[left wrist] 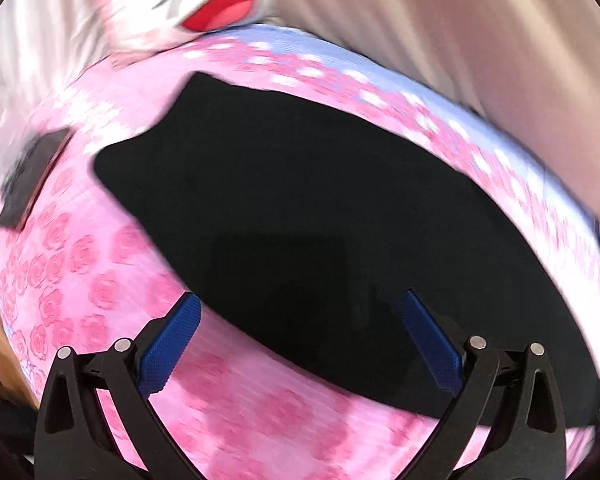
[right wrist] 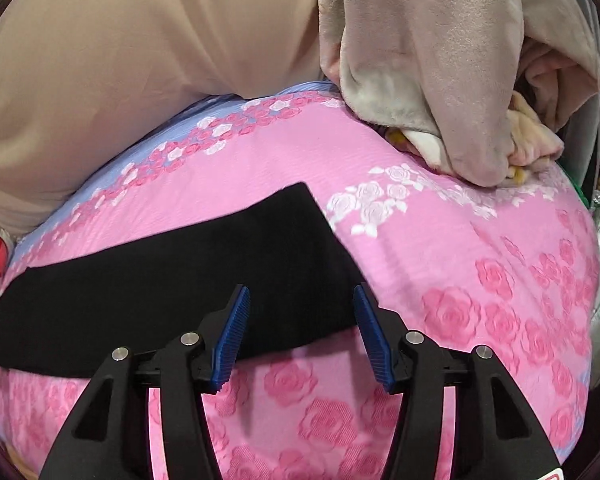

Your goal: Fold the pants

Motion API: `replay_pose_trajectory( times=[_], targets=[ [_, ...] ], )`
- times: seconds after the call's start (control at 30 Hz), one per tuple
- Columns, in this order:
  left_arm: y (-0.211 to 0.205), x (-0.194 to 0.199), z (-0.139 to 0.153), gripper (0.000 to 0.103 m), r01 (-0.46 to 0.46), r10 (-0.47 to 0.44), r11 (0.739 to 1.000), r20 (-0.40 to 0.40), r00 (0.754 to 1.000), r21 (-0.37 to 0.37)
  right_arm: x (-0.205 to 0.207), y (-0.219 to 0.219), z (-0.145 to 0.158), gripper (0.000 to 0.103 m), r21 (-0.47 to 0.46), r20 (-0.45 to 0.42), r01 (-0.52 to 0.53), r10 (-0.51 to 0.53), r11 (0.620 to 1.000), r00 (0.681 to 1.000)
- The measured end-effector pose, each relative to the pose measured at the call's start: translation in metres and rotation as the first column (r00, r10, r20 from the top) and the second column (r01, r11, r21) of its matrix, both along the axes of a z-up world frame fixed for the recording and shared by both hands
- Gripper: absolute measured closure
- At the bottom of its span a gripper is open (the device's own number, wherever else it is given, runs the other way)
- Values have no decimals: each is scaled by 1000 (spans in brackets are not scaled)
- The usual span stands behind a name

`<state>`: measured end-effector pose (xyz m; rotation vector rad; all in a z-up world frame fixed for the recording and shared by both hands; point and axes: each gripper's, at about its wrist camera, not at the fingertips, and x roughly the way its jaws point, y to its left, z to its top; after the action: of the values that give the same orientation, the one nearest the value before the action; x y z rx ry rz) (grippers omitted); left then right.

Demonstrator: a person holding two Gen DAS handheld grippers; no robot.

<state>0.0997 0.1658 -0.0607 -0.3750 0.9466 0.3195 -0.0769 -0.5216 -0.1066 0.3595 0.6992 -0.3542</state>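
Two grippers hover over a bed covered by a pink rose-print sheet [right wrist: 440, 208], with a beige curtain [right wrist: 148, 60] behind and a grey blanket [right wrist: 440, 80] heaped at one end. Black pants [left wrist: 308, 208] lie flat on the sheet. Left gripper [left wrist: 300, 340]: jaws wide apart, empty. Right gripper [right wrist: 300, 332]: jaws apart, empty, angled down over the pants' edge.

Open pink bedspread [right wrist: 440, 248] lies around the flat black pants [right wrist: 180, 280]. A heaped blanket [right wrist: 440, 80] blocks one far corner, a plush toy [left wrist: 188, 0] another; curtain [right wrist: 140, 60] closes the far side.
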Motion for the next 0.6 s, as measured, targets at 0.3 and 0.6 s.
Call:
replay_pose_trajectory(
  times=[0.3,0.6],
  targets=[
    [137,15,-29,5,-216,217,976,-55,975,22,28,80,8,36,-43,-8,-145,145,989,989],
    [102,28,-9,5,-109,108,974,18,994,200,176,286,125,36,-244,48,-508,533,826,845]
  ],
)
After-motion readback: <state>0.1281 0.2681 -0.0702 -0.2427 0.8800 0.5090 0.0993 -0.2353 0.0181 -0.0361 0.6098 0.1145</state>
